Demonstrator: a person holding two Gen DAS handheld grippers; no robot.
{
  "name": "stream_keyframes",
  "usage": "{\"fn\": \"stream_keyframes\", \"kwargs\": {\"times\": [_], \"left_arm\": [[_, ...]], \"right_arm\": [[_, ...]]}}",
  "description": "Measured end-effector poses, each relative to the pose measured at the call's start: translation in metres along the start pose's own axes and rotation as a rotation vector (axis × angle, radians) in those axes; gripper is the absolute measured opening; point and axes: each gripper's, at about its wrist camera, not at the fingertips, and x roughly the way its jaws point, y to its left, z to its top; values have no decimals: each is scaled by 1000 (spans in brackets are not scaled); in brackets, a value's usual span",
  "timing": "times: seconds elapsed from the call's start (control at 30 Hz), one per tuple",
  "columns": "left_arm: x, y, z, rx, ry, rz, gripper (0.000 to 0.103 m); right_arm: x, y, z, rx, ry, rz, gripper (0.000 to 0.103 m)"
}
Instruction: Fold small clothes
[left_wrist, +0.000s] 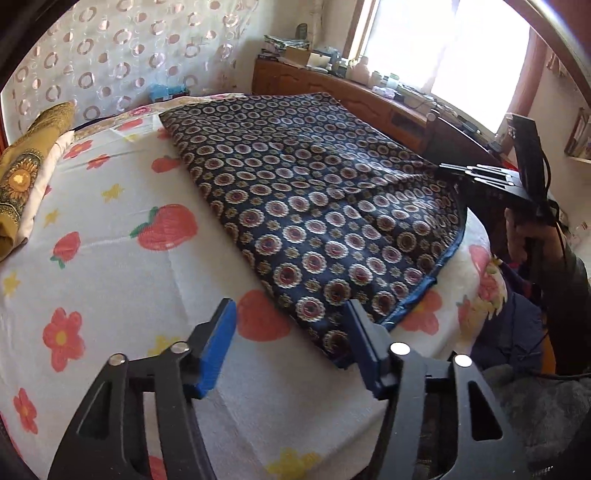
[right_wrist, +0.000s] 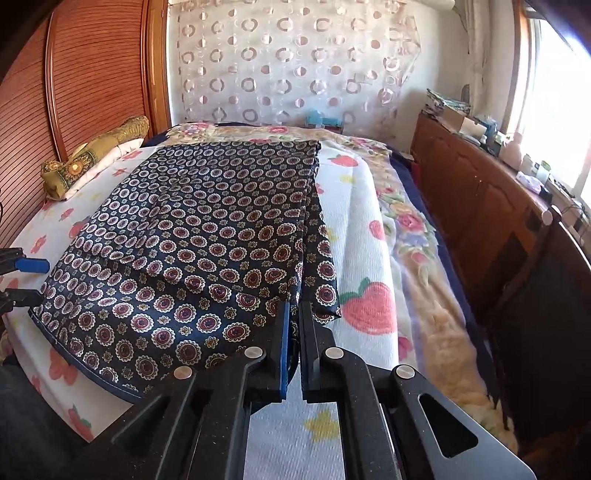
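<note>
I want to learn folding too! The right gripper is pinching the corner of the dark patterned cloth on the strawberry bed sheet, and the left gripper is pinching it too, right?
Not quite. The left gripper isn't pinching: the left wrist view shows its jaws open beside the cloth. The right gripper is pinching it, on the strawberry sheet.

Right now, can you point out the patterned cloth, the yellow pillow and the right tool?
patterned cloth (right_wrist: 192, 236): right wrist view, middle of its top layer.
yellow pillow (left_wrist: 22, 177): left wrist view, sunflower print.
right tool (right_wrist: 293, 332): right wrist view, between its fingertips.

silky patterned cloth (right_wrist: 192, 236), matt terry sheet (left_wrist: 110, 258)
</note>
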Motion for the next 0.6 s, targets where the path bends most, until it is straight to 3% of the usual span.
{"fn": "stream_keyframes", "kwargs": {"times": [0.17, 0.2, 0.27, 0.43, 0.6], "left_arm": [[2, -8, 1, 18, 14, -20, 26], [4, -9, 3, 25, 24, -22, 19], [5, -8, 7, 20, 37, -31, 7], [-10, -10, 25, 10, -24, -72, 4], [-31, -19, 59, 18, -121, -75, 4]], "right_arm": [[-9, 18, 0, -38, -29, -21, 9], [-10, 20, 1, -39, -29, -25, 13], [-12, 25, 3, -41, -31, -24, 29], [-14, 44, 0, -42, -20, 86, 43], [-22, 72, -9, -85, -20, 153, 49]]}}
